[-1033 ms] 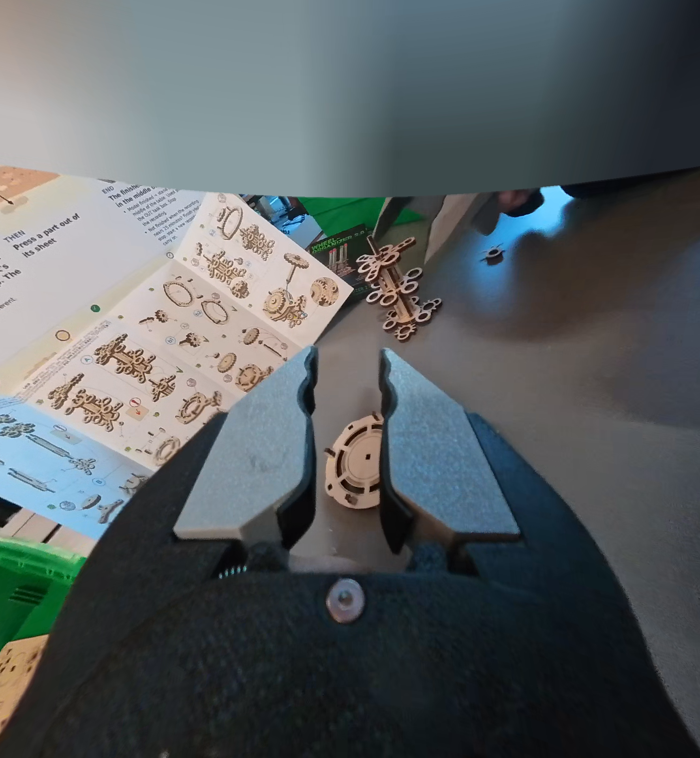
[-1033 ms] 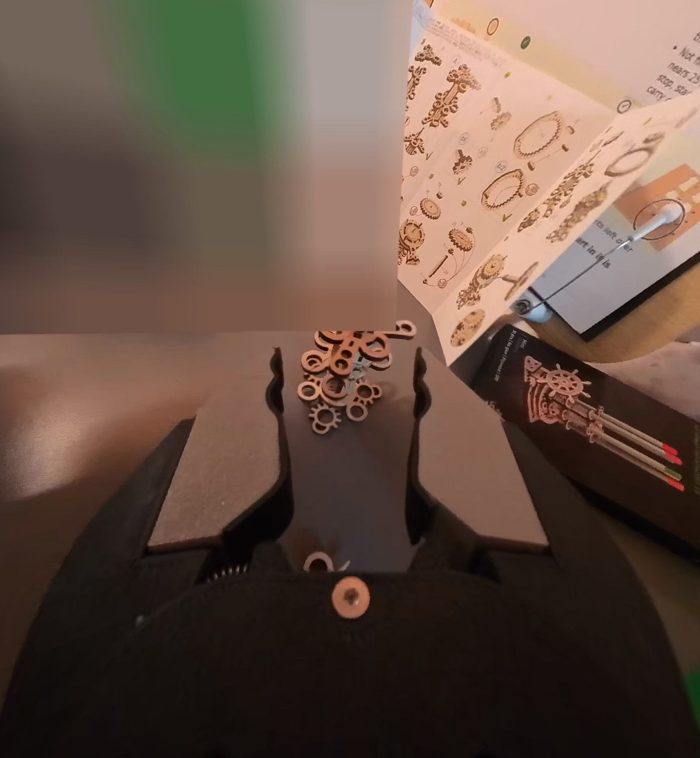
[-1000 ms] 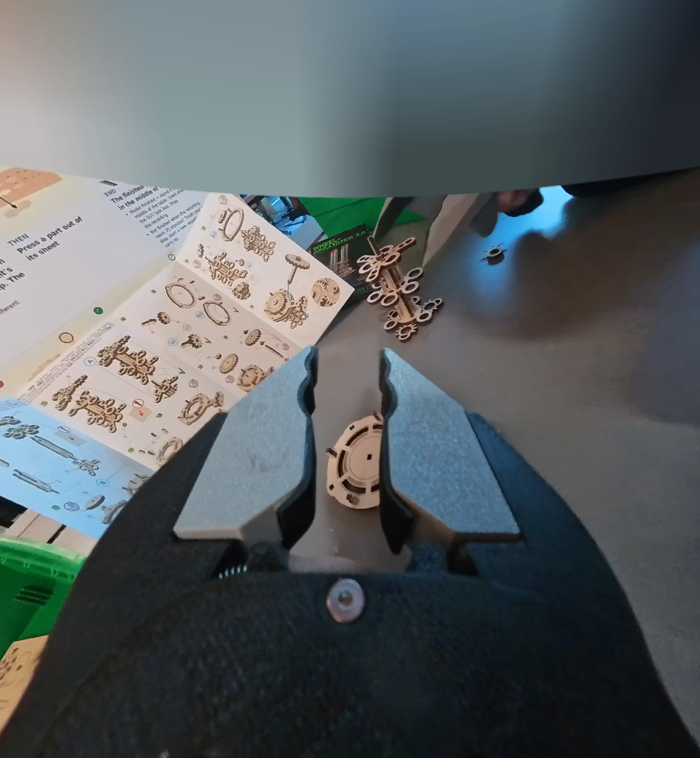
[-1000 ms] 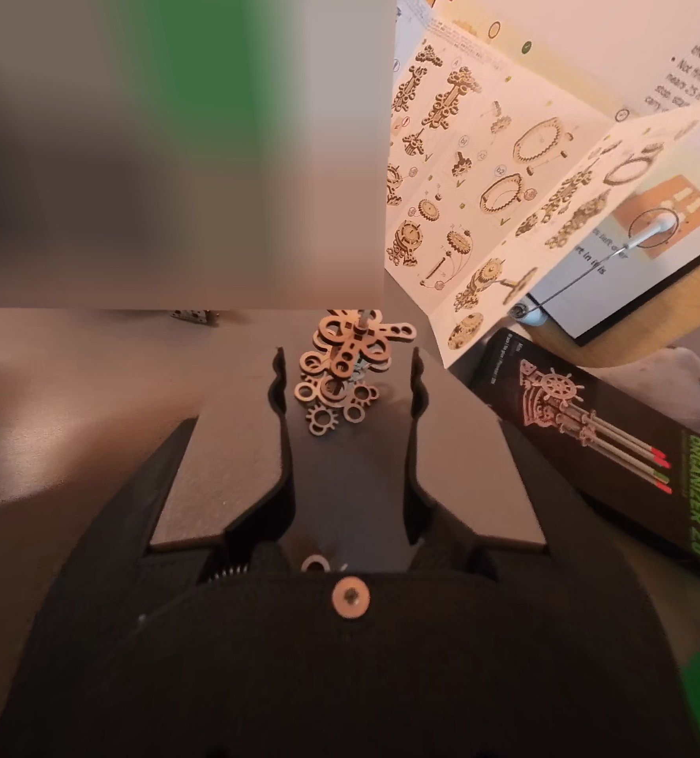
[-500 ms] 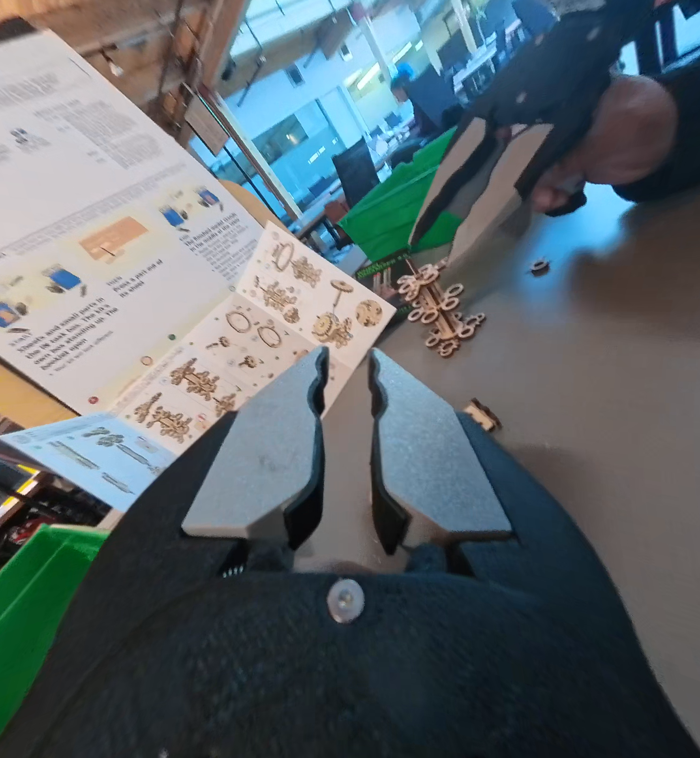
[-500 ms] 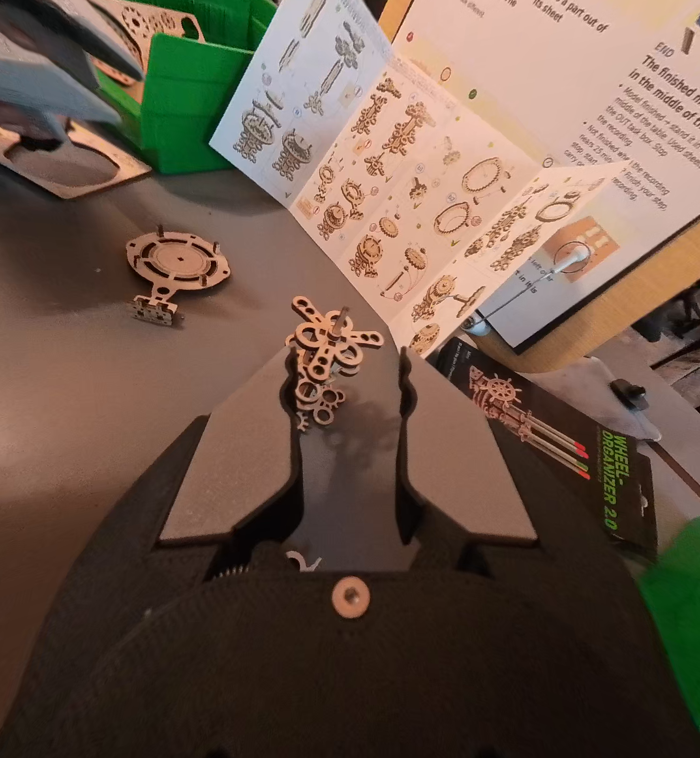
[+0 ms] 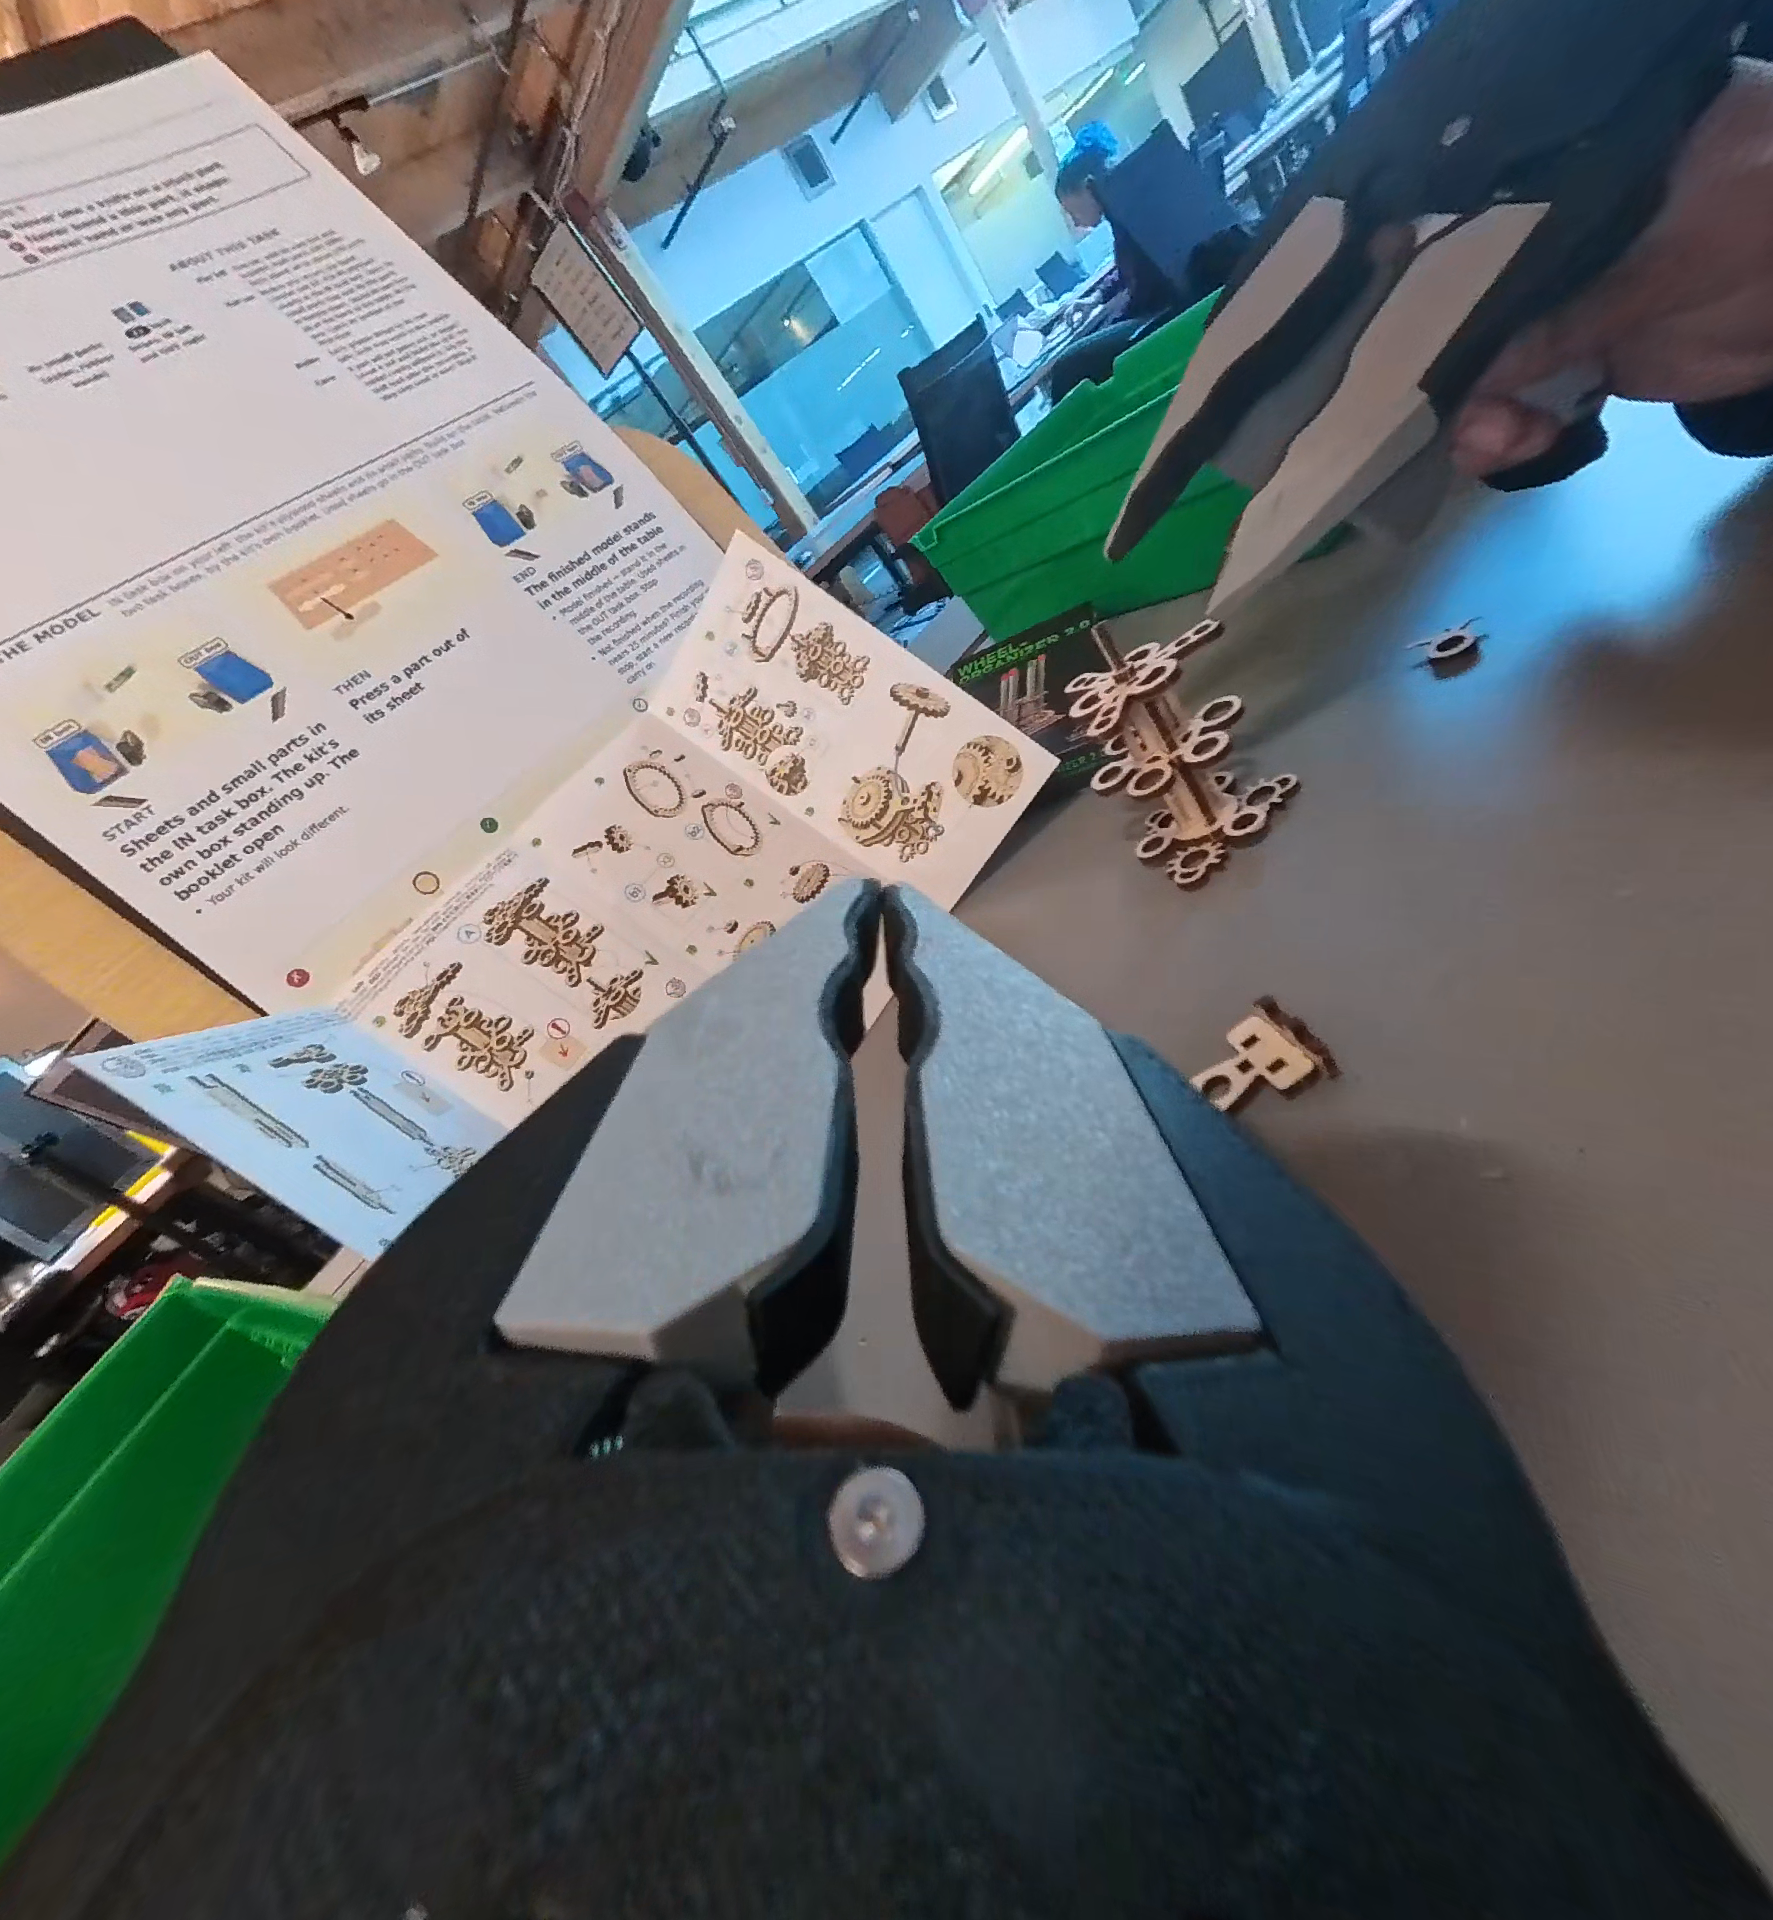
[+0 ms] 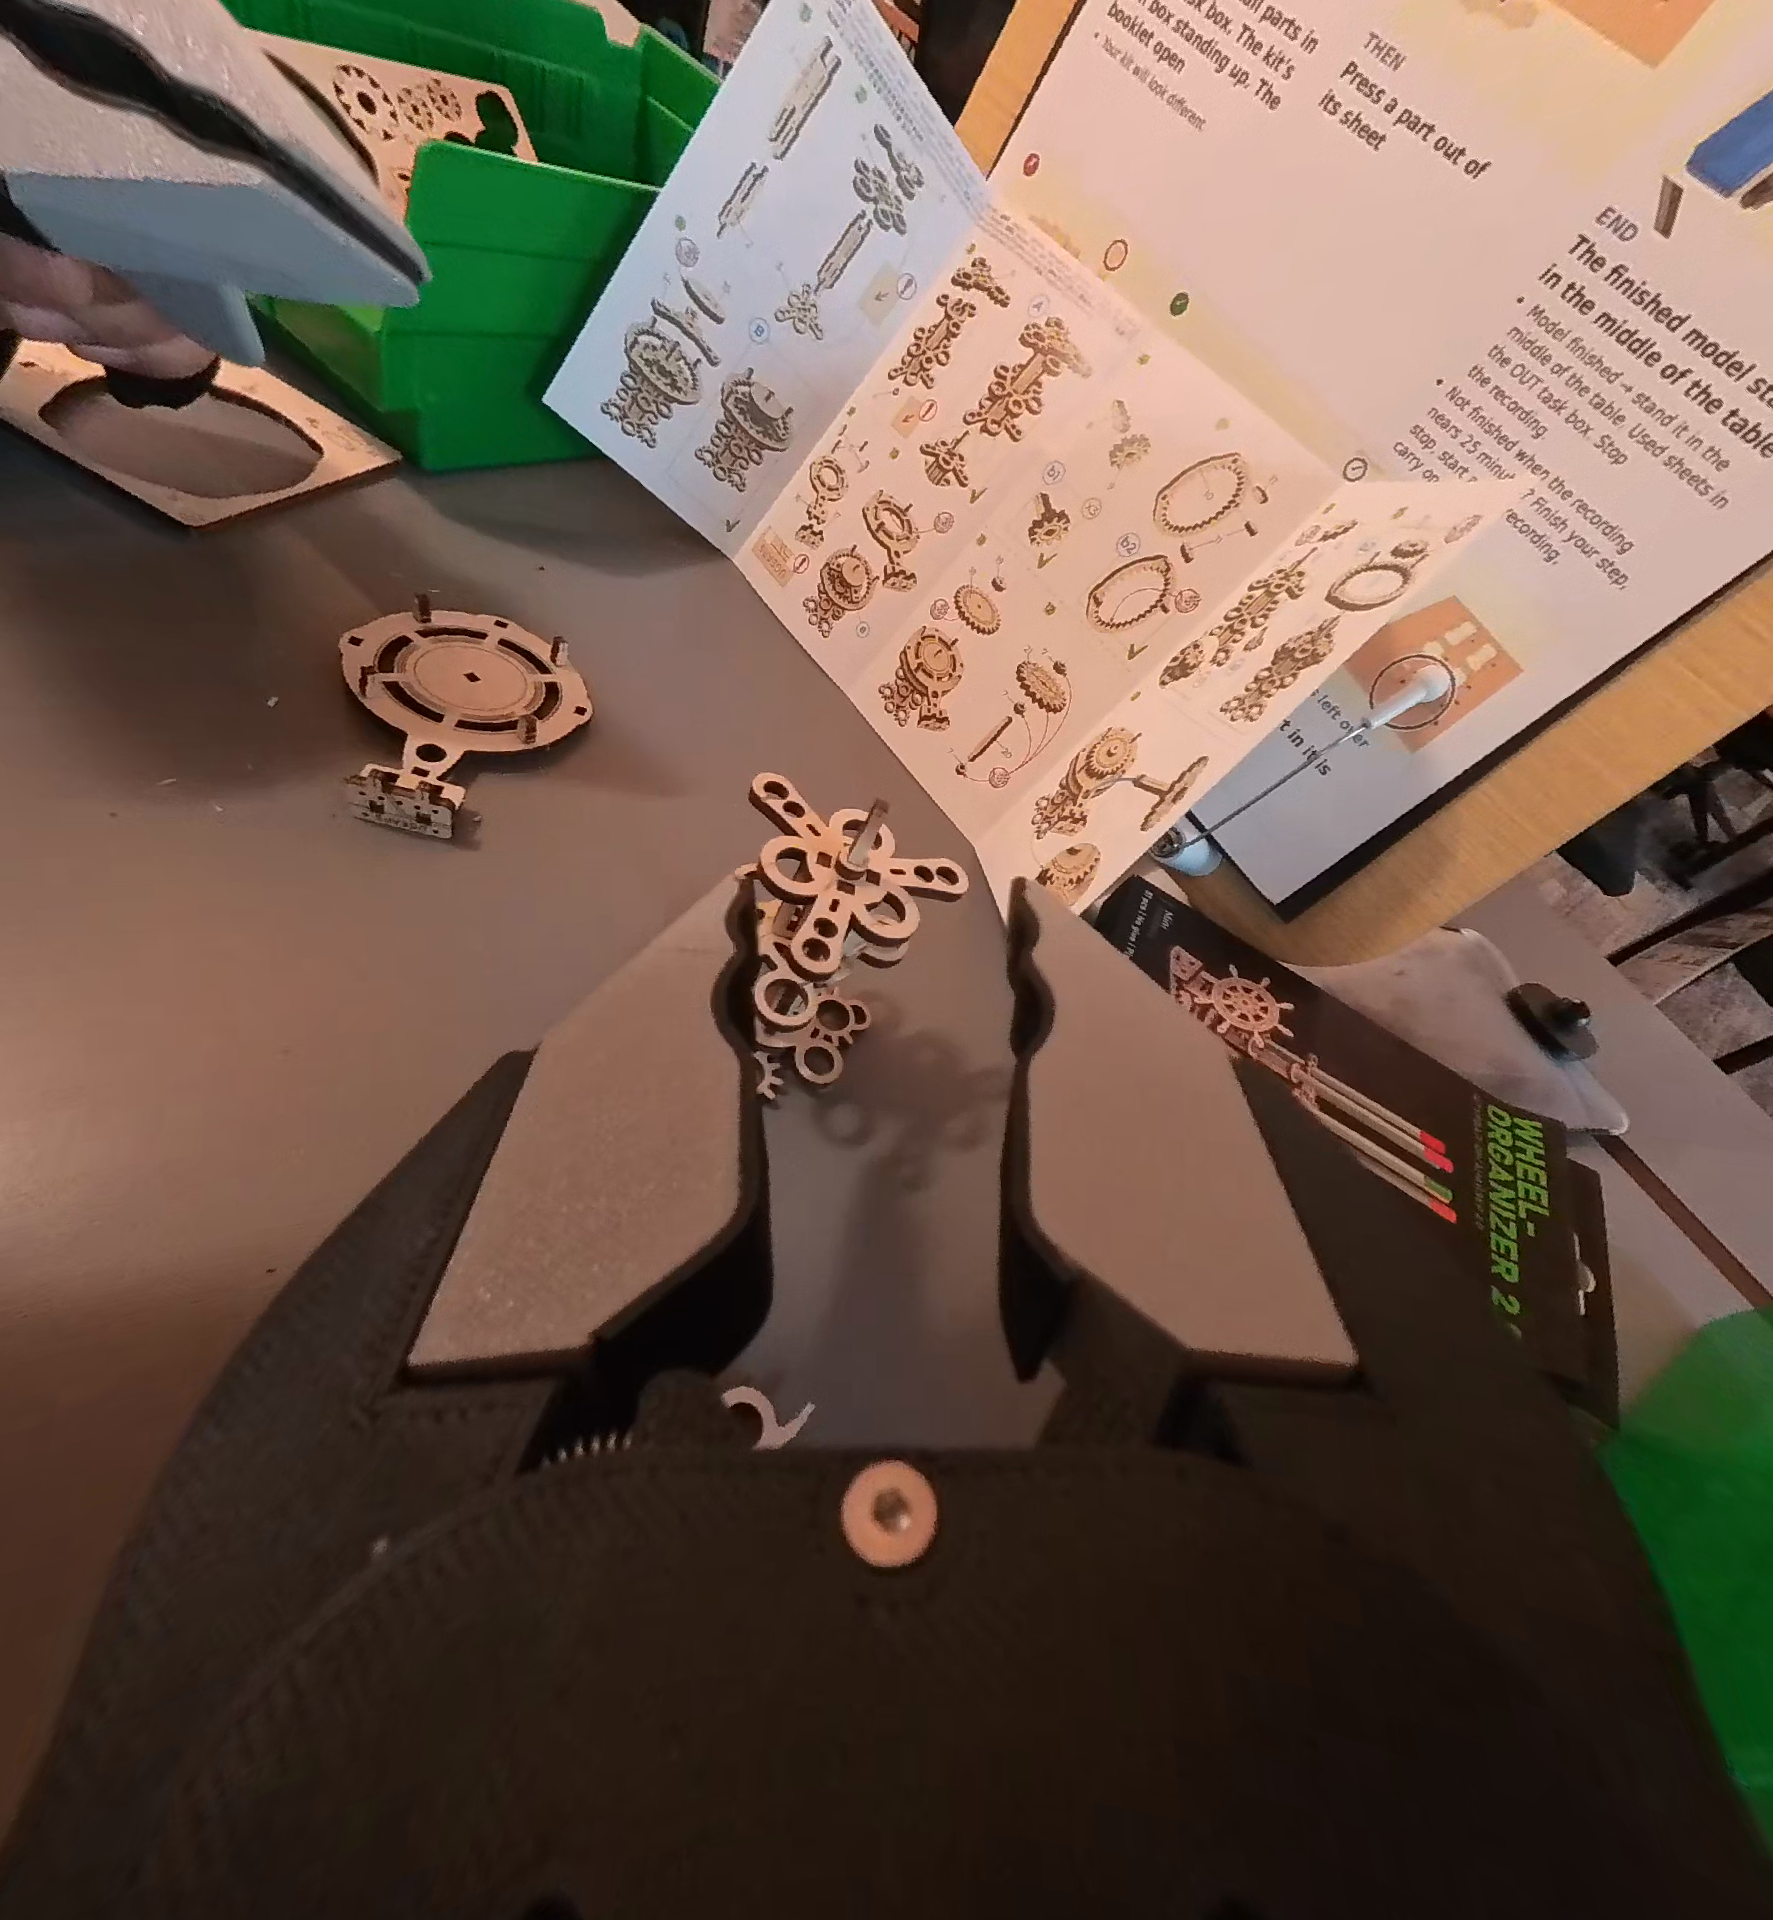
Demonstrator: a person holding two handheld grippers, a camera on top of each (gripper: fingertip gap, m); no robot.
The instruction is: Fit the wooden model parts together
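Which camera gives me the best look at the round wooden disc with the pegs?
The right wrist view: the round disc lies flat on the grey table, whole and unobstructed, pegs up. The left wrist view shows only its tabbed end beside the left gripper.

We see the ringed wooden stack (image 8: 828,935) upright on the table (image 8: 186,987); flat slotted disc (image 8: 464,686) lies well left of it.

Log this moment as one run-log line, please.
left tool: shut, empty, raised | right tool: open, above ringed wooden assembly | round wooden base: flat on table, untouched
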